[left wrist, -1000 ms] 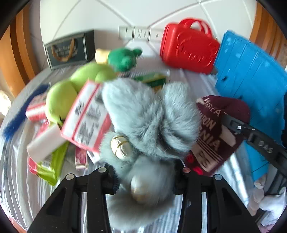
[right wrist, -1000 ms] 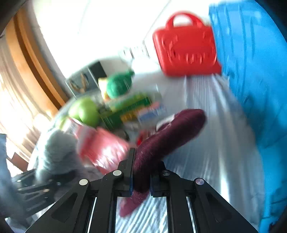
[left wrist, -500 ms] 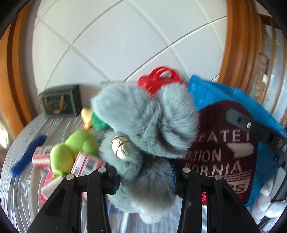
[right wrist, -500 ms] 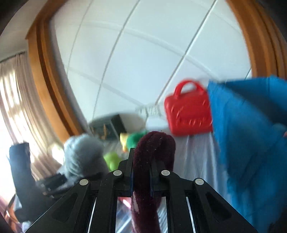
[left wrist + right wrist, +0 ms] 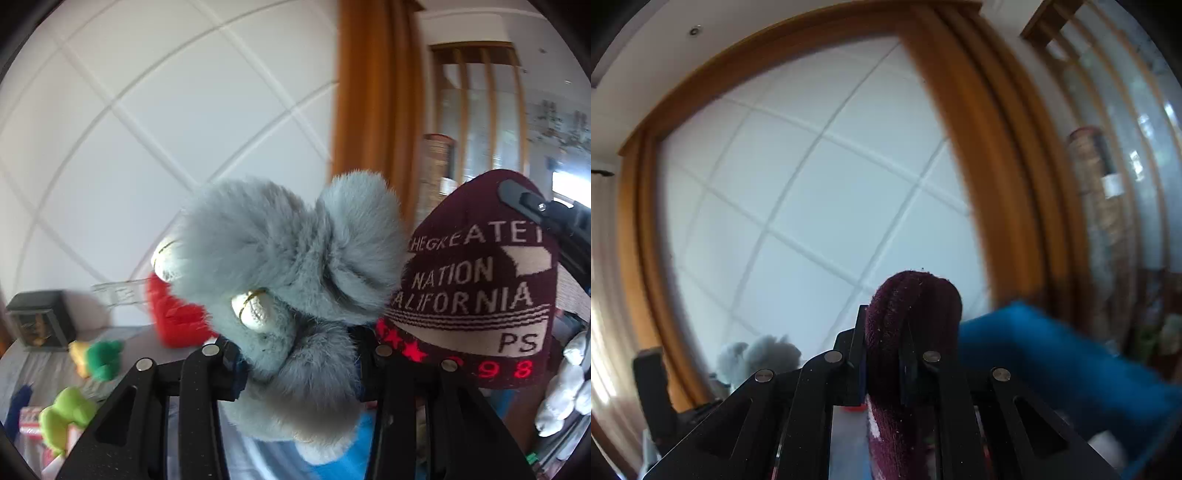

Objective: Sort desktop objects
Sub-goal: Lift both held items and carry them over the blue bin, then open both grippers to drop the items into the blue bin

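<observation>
Two loads are up off the counter at once: my left gripper (image 5: 295,363) has its jaws clamped on the fluffy grey plush toy (image 5: 295,280), my right gripper (image 5: 882,363) has them pinched narrowly on the maroon knitted beanie (image 5: 912,332). Both sit beside the blue plastic crate (image 5: 1052,369). I judge the soft fur could slip free, or the two loads could collide.

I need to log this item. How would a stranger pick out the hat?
Start at the white tiled wall in the left wrist view, then go right past the grey plush toy. The maroon knit hat hangs there, the only item with woven lettering, including "CALIFORNIA".
</observation>
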{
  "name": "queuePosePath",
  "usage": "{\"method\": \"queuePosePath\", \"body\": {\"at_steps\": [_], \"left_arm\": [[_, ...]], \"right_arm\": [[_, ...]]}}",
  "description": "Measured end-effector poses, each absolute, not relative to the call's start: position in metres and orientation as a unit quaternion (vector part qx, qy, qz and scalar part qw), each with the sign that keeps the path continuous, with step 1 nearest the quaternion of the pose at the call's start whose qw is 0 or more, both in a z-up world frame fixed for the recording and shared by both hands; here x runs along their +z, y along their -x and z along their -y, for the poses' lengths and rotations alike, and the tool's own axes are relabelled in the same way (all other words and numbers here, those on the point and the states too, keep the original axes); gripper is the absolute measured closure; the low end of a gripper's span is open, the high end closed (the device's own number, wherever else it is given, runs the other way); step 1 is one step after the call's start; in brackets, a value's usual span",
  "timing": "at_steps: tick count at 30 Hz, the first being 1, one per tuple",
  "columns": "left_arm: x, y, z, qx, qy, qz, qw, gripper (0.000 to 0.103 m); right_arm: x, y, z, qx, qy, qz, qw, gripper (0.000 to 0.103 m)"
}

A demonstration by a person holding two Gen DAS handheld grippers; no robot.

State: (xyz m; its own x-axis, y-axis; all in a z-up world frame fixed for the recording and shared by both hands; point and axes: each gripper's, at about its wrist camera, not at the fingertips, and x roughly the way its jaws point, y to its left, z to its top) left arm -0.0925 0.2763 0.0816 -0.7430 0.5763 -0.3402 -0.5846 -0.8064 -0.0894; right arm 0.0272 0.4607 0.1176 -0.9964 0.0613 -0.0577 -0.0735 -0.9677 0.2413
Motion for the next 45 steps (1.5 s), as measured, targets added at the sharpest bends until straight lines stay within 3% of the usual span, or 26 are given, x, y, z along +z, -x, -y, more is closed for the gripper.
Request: {"method": "queuePosePath", "body": {"at_steps": [6, 14, 16, 19, 21, 22, 25, 26, 28, 30, 35, 45], "left_arm": [[0.077, 0.079, -0.360, 0.911, 0.197, -0.043, 0.359, 0.062], [0.061, 0.061, -0.414, 0.904, 0.223, -0.081, 0.356, 0.061], [0.056, 0.061, -0.417, 0.905, 0.227, -0.090, 0.349, 0.057], [0.050, 0.065, -0.414, 0.908, 0.230, -0.095, 0.336, 0.044], [0.049, 0.063, -0.412, 0.911, 0.228, -0.098, 0.329, 0.026], [0.050, 0.061, -0.410, 0.913, 0.225, -0.100, 0.325, 0.022], [0.051, 0.059, -0.400, 0.916, 0.220, -0.099, 0.320, 0.020], [0.051, 0.059, -0.396, 0.917, 0.220, -0.099, 0.317, 0.020], [0.050, 0.060, -0.391, 0.918, 0.220, -0.097, 0.314, 0.020], [0.050, 0.062, -0.381, 0.920, 0.222, -0.094, 0.310, 0.020], [0.050, 0.067, -0.358, 0.923, 0.224, -0.082, 0.301, 0.020], [0.043, 0.076, -0.291, 0.935, 0.227, -0.055, 0.266, 0.020]], "right_arm": [[0.103, -0.039, -0.518, 0.988, 0.057, -0.120, 0.084, 0.091], [0.080, -0.047, -0.566, 0.983, 0.080, -0.137, 0.095, 0.091], [0.075, -0.044, -0.570, 0.982, 0.085, -0.140, 0.097, 0.091], [0.067, -0.039, -0.578, 0.980, 0.095, -0.145, 0.098, 0.091], [0.059, -0.034, -0.580, 0.979, 0.106, -0.147, 0.096, 0.090], [0.056, -0.031, -0.581, 0.978, 0.112, -0.148, 0.096, 0.090], [0.044, -0.025, -0.581, 0.974, 0.134, -0.152, 0.097, 0.085], [0.042, -0.025, -0.579, 0.974, 0.139, -0.152, 0.098, 0.078], [0.037, -0.024, -0.575, 0.973, 0.146, -0.149, 0.102, 0.052], [0.032, -0.020, -0.574, 0.971, 0.159, -0.146, 0.105, 0.008], [0.023, -0.019, -0.564, 0.970, 0.176, -0.133, 0.099, 0.000], [0.025, -0.040, -0.525, 0.973, 0.166, -0.125, 0.098, 0.000]]}}
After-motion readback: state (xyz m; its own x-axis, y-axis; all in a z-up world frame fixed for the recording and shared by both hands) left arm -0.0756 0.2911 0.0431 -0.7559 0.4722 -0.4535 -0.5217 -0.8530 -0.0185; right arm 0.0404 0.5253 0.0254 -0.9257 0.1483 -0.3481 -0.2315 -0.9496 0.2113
